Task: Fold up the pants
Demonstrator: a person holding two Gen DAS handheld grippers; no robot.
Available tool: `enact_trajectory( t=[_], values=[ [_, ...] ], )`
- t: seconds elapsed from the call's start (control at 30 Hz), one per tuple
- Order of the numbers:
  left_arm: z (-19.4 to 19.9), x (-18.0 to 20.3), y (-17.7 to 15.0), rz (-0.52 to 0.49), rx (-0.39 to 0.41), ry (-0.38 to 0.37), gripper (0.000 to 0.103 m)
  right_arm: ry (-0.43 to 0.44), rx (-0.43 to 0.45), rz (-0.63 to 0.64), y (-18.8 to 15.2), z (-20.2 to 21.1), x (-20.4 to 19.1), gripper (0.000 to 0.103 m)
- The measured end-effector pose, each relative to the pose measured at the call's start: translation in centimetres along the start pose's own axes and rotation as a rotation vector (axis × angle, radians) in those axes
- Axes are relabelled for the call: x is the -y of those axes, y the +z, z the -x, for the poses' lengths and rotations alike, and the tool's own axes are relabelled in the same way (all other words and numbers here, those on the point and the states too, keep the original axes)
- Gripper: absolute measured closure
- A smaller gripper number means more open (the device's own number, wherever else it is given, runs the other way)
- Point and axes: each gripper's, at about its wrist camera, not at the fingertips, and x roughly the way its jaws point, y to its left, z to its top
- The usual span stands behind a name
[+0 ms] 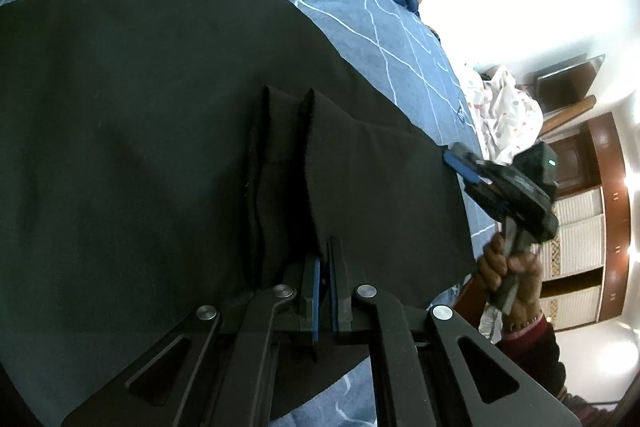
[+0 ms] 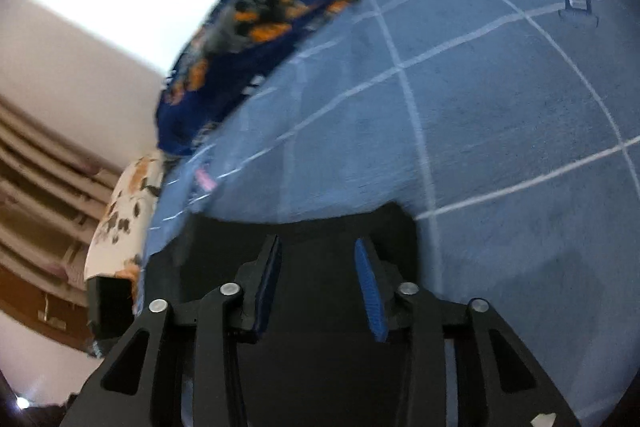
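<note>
- The black pants [image 1: 140,147] lie spread on the blue-grey bedsheet [image 1: 400,39].
- The left gripper [image 1: 323,259] is clenched on a raised fold of the pants.
- The right gripper [image 2: 318,247] sits at the pants' far edge, its jaws apart with dark cloth between them.
- Bare sheet stretches beyond, up to a rumpled blue blanket [image 2: 280,7].

Black pants [image 1: 140,115] lie spread flat on the blue bedsheet (one pinched ridge raised).
</note>
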Motion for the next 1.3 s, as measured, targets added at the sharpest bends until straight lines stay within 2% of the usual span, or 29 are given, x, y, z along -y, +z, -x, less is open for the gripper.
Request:
enact_trajectory(
  t=[0.03,0.07,0.13,0.23,0.27,0.3,0.37,0.47,0.6,0.67,0.7,0.73,0.8,0.83,0.87,0.97,1.07,1.13,1.2,1.23,1.3],
  values=[
    [0.0,0.0,0.0,-0.002,0.002,-0.001,0.098,-0.016,0.004,-0.026,0.2,-0.2,0.7,0.103],
    [0.0,0.0,0.0,-0.002,0.004,-0.001,0.098,-0.03,0.009,-0.072,0.3,-0.3,1.8,0.103],
    [0.0,-0.1,0.0,-0.005,0.007,-0.003,0.098,0.044,0.017,-0.151,0.1,-0.2,3.5,0.103],
    [0.0,-0.1,0.2,-0.005,0.005,-0.005,0.098,0.035,0.025,-0.144,0.0,0.1,3.4,0.103],
    [-0.1,-0.1,0.3,-0.005,0.006,-0.007,0.098,0.033,0.04,-0.145,0.0,0.4,3.1,0.1],
    [0.0,-0.2,0.2,-0.005,0.006,-0.009,0.098,0.057,0.081,-0.14,-0.2,1.3,2.5,0.092],
    [0.0,-0.3,0.1,0.0,0.009,-0.017,0.098,0.102,0.144,-0.106,-1.1,3.2,0.9,0.091],
    [0.0,-0.3,0.1,0.004,0.016,-0.022,0.098,0.171,0.138,-0.042,-3.7,3.9,-1.5,0.087],
    [0.1,-0.4,0.1,0.003,0.021,-0.039,0.096,0.113,0.069,0.099,-8.2,3.1,-3.8,0.085],
    [0.7,-0.6,0.1,0.013,0.024,-0.04,0.093,0.006,0.008,0.141,-9.9,1.6,-3.8,0.088],
    [1.3,-0.5,0.2,0.016,0.032,-0.023,0.092,-0.027,0.004,0.154,-10.5,1.2,-3.6,0.092],
    [2.3,-0.4,0.3,0.016,0.048,0.0,0.089,-0.024,0.025,0.154,-10.5,1.5,-3.5,0.092],
    [4.0,-0.6,0.5,0.029,0.067,0.024,0.075,-0.032,0.004,0.13,-10.3,1.4,-3.4,0.092],
    [5.3,-0.8,0.5,0.044,0.091,0.037,0.061,-0.04,-0.004,0.128,-10.1,1.3,-3.6,0.092],
    [6.9,-1.1,0.4,0.058,0.133,0.05,0.047,-0.054,-0.014,0.131,-10.1,1.3,-3.6,0.092],
    [13.0,-2.5,-0.8,0.102,0.31,0.14,0.033,-0.072,-0.022,0.125,-10.2,1.3,-3.8,0.091],
    [17.6,-4.5,-2.1,0.147,0.413,0.225,0.031,-0.077,-0.019,0.1,-10.1,1.2,-4.0,0.091],
    [20.9,-6.3,-3.4,0.19,0.474,0.308,0.028,-0.085,-0.007,0.093,-10.2,1.6,-4.5,0.082],
    [24.0,-8.3,-4.8,0.252,0.527,0.416,0.025,-0.088,0.04,0.12,-10.2,2.2,-6.0,0.078],
    [25.6,-9.7,-5.8,0.283,0.554,0.437,0.025,-0.072,0.054,0.132,-10.1,2.5,-6.7,0.077],
    [27.4,-11.7,-7.1,0.326,0.558,0.449,0.025,-0.028,0.071,0.159,-10.4,2.8,-8.6,0.072]
  ],
)
